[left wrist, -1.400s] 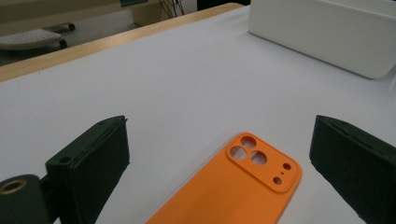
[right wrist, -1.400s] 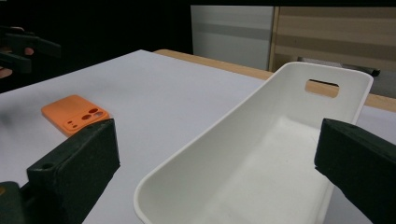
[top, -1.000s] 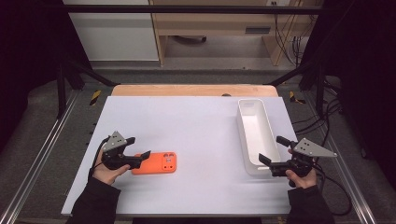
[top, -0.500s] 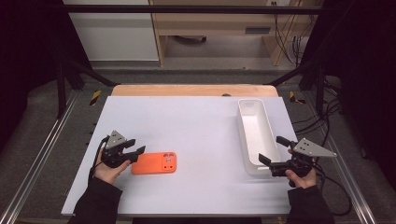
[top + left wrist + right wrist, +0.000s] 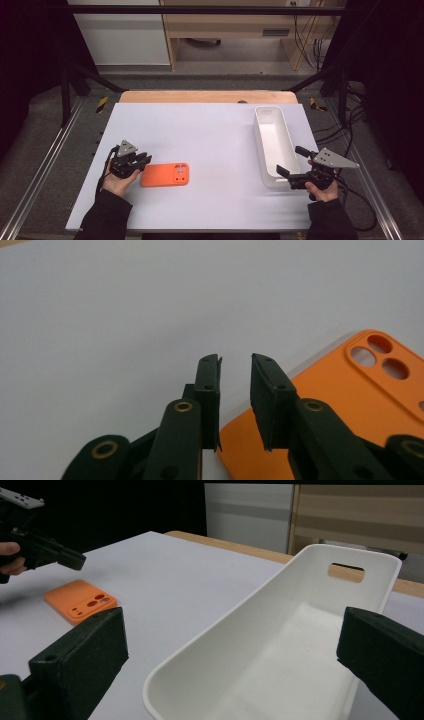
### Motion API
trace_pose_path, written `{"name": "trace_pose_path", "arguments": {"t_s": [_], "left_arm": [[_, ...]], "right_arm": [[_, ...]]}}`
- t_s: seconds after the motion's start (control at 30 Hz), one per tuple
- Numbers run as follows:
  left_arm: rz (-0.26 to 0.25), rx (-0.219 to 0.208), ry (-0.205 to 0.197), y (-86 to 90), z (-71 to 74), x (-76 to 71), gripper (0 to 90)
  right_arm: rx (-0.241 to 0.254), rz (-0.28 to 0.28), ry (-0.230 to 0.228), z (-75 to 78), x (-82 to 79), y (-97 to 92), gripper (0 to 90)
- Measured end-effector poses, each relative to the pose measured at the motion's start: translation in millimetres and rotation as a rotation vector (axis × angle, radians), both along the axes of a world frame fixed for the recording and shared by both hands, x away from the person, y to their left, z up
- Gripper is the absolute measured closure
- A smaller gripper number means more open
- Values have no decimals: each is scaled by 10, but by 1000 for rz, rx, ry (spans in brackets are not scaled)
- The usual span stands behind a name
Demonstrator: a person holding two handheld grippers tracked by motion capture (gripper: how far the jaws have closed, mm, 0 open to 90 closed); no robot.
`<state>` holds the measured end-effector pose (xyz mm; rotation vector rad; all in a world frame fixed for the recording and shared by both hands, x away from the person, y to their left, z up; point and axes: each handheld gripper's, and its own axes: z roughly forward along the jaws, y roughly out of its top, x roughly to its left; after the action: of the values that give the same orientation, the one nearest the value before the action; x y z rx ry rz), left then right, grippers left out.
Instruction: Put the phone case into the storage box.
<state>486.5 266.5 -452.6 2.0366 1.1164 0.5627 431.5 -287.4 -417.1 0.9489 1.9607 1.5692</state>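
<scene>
On white tabletop: orange phone case, white tray.

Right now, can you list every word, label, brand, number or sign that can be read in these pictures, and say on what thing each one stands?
None can be read.
Orange phone case: plain back with camera holes, no print visible.
White tray: plain, no label visible.
Left gripper and right gripper: no markings legible.
Yellow-and-black striped marks on the floor: a pattern, not text.

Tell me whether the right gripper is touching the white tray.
Apart. In the right gripper view the open jaws of the right gripper stand wide to either side of the white tray's near end, with clear gaps between both jaws and its rim.
</scene>
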Motion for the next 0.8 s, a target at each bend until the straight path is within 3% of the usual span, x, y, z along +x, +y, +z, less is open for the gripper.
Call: {"name": "trace_pose_path", "arguments": {"t_s": [0.37, 0.8], "left_arm": [[14, 33, 38, -6, -66, 56, 896], [11, 51, 79, -36, -128, 91, 899]], "right_arm": [[0, 0, 0, 1, 0, -3, 4], [1, 0, 0, 3, -2, -4, 4]]}}
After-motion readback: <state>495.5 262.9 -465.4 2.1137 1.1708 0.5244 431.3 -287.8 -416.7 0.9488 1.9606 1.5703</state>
